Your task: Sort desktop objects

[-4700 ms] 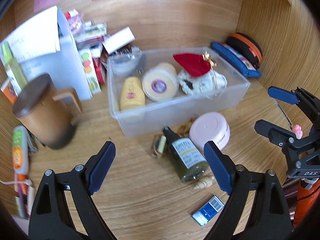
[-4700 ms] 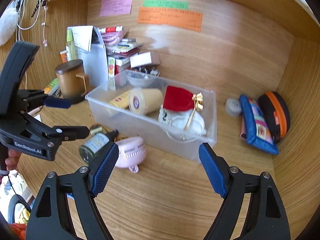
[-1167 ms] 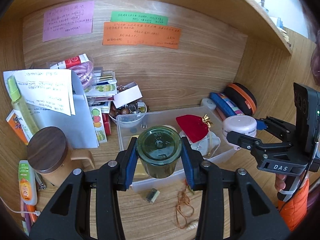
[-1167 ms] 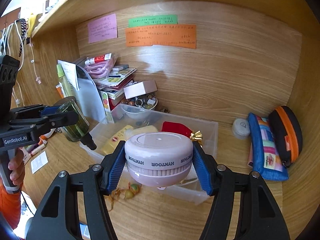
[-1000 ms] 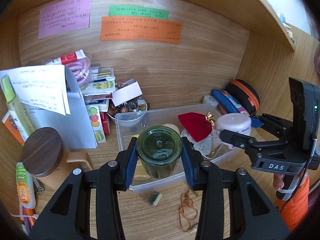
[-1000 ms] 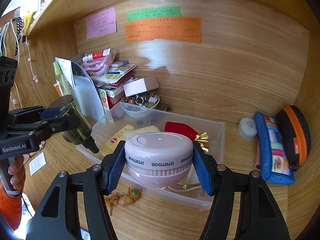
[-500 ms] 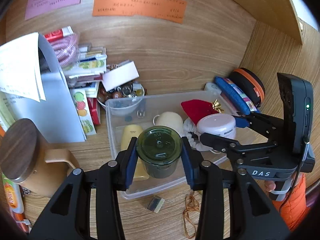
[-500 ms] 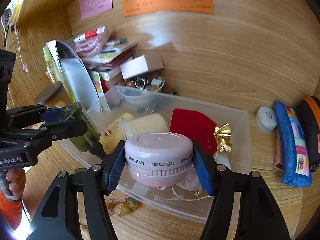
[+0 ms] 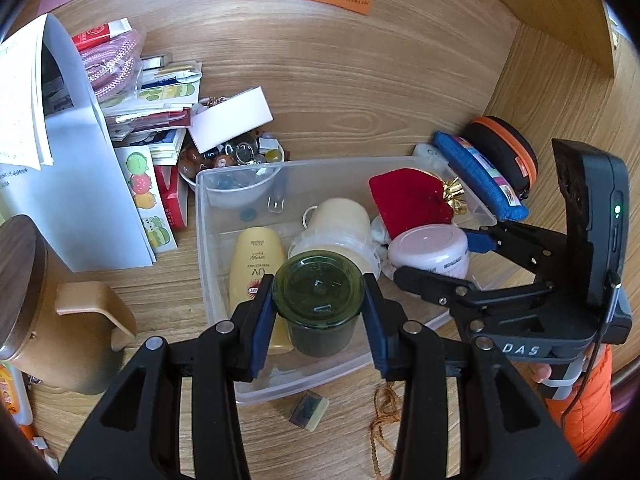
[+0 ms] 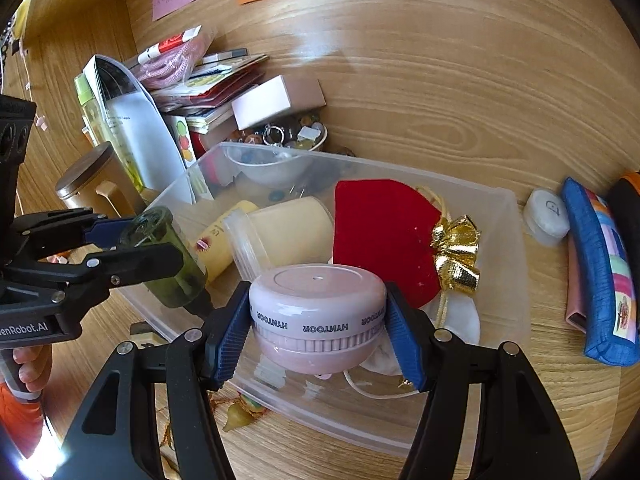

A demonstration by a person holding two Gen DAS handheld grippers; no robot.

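Grippers are both hanging lower over the clear bin (image 9: 208,216) than a second ago. Left gripper (image 9: 318,312) is clamping the green bottle (image 9: 318,300) base-up above the yellow tube (image 9: 256,256); right gripper (image 10: 318,328) is clamping the pink round case (image 10: 318,312) beside the red pouch (image 10: 380,232). Judgement: release into bin is coming next.

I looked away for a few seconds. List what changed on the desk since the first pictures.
The left claw has taken the green bottle off the desk, the right claw the pink round case; both are now carried over the clear bin. The bin's contents and the brown lidded mug stayed put.
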